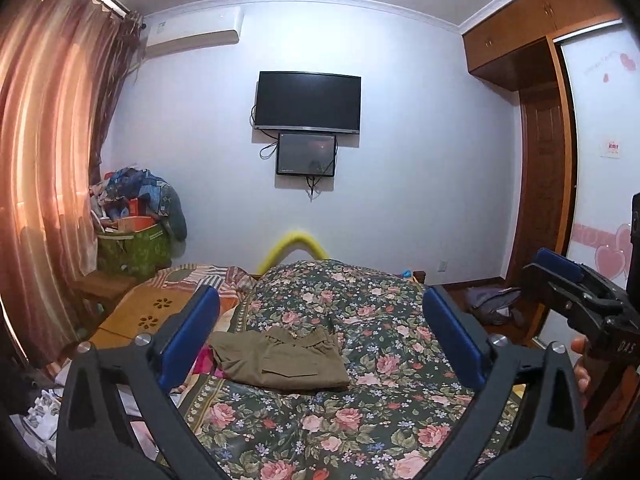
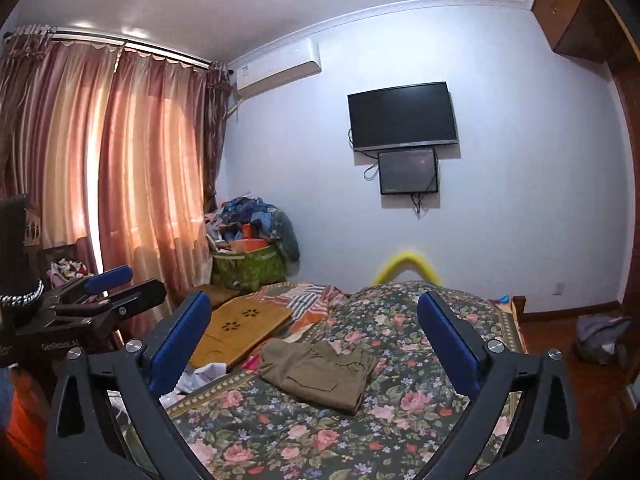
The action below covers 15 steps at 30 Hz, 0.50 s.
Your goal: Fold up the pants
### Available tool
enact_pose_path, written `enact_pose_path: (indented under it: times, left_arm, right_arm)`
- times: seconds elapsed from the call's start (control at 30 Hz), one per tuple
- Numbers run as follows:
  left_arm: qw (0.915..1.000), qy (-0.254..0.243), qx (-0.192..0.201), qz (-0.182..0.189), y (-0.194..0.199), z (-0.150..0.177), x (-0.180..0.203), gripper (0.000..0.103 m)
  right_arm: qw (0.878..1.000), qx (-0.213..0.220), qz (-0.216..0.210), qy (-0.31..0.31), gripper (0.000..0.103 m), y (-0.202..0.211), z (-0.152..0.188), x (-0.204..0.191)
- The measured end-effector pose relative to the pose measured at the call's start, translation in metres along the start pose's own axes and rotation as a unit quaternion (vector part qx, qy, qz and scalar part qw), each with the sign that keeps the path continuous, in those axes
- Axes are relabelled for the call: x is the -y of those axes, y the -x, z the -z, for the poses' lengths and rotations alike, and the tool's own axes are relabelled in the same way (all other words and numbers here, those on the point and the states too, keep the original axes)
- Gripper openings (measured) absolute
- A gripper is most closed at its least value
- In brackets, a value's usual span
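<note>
Olive-brown pants (image 1: 282, 360) lie folded into a compact rectangle on the floral bedspread (image 1: 360, 420); they also show in the right wrist view (image 2: 320, 370). My left gripper (image 1: 320, 340) is open and empty, held above and short of the pants. My right gripper (image 2: 314, 340) is open and empty too, raised over the bed with the pants beyond its fingers. The right gripper shows at the right edge of the left wrist view (image 1: 576, 284); the left gripper shows at the left of the right wrist view (image 2: 104, 292).
A yellow-orange wooden board (image 2: 236, 332) and striped cloth lie on the bed's left side. A green bin (image 1: 134, 248) heaped with clothes stands by the curtains. A TV (image 1: 308, 102) hangs on the far wall. A bag (image 1: 494, 304) lies on the floor at right.
</note>
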State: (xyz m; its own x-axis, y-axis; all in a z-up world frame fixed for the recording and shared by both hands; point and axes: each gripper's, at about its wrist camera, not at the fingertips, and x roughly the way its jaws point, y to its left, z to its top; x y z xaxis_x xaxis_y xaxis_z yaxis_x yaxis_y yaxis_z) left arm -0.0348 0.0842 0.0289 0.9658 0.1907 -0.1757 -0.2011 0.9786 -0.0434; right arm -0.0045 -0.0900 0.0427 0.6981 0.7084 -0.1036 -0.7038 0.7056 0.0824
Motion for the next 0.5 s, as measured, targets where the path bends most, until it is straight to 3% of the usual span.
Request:
enact_pose_path:
  times: [0.5]
  left_arm:
    - [1.0000,-0.004,-0.001,-0.004,-0.0021,0.0071,0.0024,0.103]
  right_arm:
    - [1.000,-0.015,0.004,0.007,0.103,-0.0001,0.0041,-0.0057]
